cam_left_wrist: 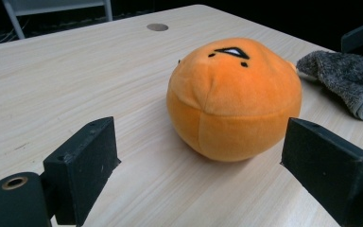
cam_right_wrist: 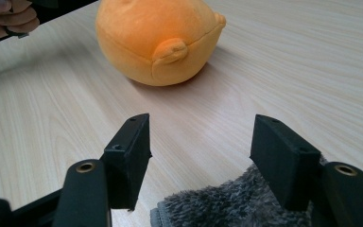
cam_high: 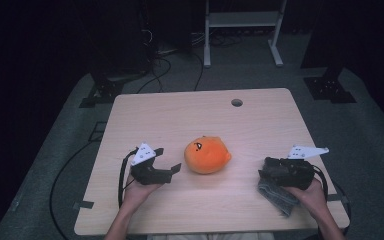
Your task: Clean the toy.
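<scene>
So nothing's actually been picked up yet, as far as I can tell. Nearest the front edge of the table (cam_high: 130, 215) you've got the two hands. The right gripper (cam_high: 267, 172) sits by the front right corner, jaws spread wide and clamping nothing, hovering right over a grey fuzzy cloth (cam_high: 275, 196) that lies under it; in the right gripper view the cloth (cam_right_wrist: 227, 205) is just below the jaws, but I can't tell whether the pads touch it. The left gripper (cam_high: 167, 160) is on the front left side, also gaping open with nothing between the jaws, and it's aimed straight at the orange plush toy (cam_high: 207, 155).

The toy sits roughly mid-table, a bit toward the front, resting on the wood by itself. In the left gripper view the plush (cam_left_wrist: 234, 99) is lined up between the two jaws but a little beyond them, so no contact.

My read: this is the approach stage. What's left is basically everything: close in on the plush, squeeze, lift, and whatever the cloth is for. Farther back there's just bare tabletop and a cable hole (cam_high: 237, 102) near the back edge.
</scene>
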The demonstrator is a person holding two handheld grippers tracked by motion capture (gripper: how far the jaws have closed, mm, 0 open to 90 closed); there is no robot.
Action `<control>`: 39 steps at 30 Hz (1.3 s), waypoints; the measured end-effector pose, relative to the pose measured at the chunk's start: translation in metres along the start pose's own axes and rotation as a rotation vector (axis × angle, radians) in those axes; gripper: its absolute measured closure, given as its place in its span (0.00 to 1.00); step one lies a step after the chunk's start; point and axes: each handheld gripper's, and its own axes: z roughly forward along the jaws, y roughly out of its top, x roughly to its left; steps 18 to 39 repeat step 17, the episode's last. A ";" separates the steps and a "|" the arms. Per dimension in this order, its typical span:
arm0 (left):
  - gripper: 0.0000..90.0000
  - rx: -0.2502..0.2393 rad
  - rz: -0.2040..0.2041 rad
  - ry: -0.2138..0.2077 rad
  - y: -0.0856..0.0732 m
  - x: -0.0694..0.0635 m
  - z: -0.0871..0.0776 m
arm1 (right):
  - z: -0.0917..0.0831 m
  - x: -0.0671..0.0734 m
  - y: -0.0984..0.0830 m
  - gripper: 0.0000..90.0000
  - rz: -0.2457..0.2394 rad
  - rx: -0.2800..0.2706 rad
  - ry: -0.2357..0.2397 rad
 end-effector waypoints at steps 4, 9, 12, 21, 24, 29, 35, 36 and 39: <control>0.12 0.002 -0.003 0.010 -0.004 0.000 -0.003 | 0.000 0.000 0.000 0.41 0.000 0.000 -0.003; 0.11 -0.001 -0.012 0.023 -0.009 0.001 -0.008 | -0.001 0.001 -0.001 0.41 -0.002 -0.002 -0.009; 0.11 -0.007 -0.028 0.028 -0.014 0.003 -0.011 | -0.002 0.001 -0.002 0.41 0.003 -0.007 -0.015; 0.11 -0.010 -0.082 0.028 -0.021 0.008 -0.011 | -0.007 -0.001 -0.006 0.41 0.019 -0.034 -0.033; 0.11 -0.010 -0.082 0.028 -0.021 0.008 -0.011 | -0.007 -0.001 -0.006 0.41 0.019 -0.034 -0.033; 0.11 -0.010 -0.082 0.028 -0.021 0.008 -0.011 | -0.007 -0.001 -0.006 0.41 0.019 -0.034 -0.033; 0.11 -0.010 -0.082 0.028 -0.021 0.008 -0.011 | -0.007 -0.001 -0.006 0.41 0.019 -0.034 -0.033; 0.11 -0.010 -0.082 0.028 -0.021 0.008 -0.011 | -0.007 -0.001 -0.006 0.41 0.019 -0.034 -0.033; 0.11 -0.010 -0.082 0.028 -0.021 0.008 -0.011 | -0.007 -0.001 -0.006 0.41 0.019 -0.034 -0.033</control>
